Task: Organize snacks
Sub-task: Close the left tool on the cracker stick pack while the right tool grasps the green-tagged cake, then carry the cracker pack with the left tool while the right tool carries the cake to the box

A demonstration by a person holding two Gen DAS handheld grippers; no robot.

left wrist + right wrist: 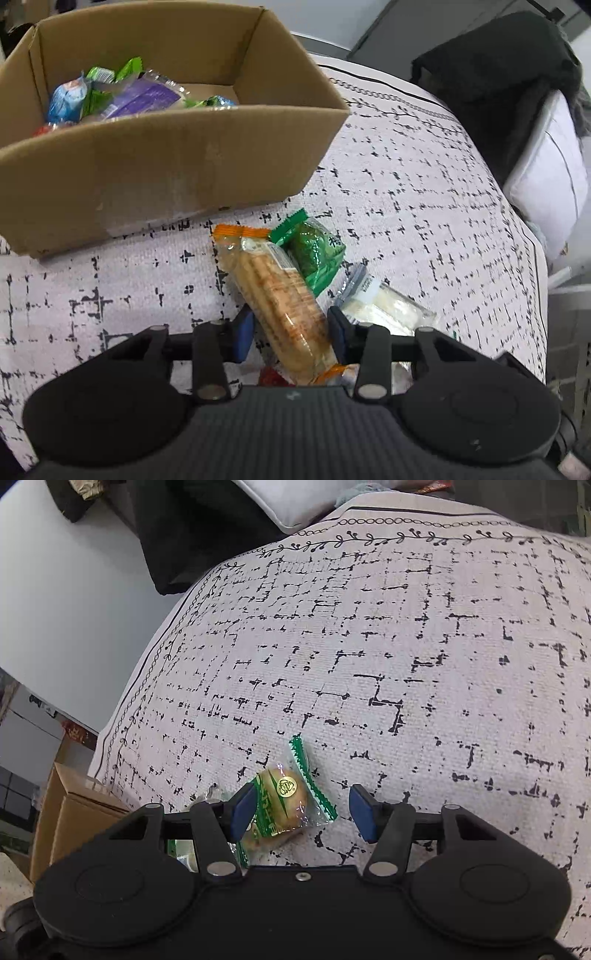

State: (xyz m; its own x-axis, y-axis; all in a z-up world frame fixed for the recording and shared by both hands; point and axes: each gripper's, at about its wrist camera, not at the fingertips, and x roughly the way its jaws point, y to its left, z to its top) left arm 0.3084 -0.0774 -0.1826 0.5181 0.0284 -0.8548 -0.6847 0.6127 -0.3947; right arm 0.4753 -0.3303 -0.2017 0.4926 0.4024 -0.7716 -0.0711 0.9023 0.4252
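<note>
A long cracker packet (280, 295) with orange ends lies on the patterned tablecloth (406, 184), just in front of the cardboard box (177, 166). My left gripper (291, 332) is shut on it, a blue pad against each side. A green snack packet (317, 254) and a white packet (384, 306) lie beside it, and a red wrapper (271, 376) peeks out beneath. In the right wrist view a round pastry in a clear, green-edged wrapper (282, 805) lies between the fingers of my open right gripper (303, 814), close to the left pad, with a gap on its right.
The box holds several wrapped snacks (110, 96). A dark garment (498, 74) and a white pillow (546, 184) lie past the table's right edge. In the right wrist view a cardboard box (70, 812) stands off the table's left edge. Bare tablecloth (406, 664) stretches ahead.
</note>
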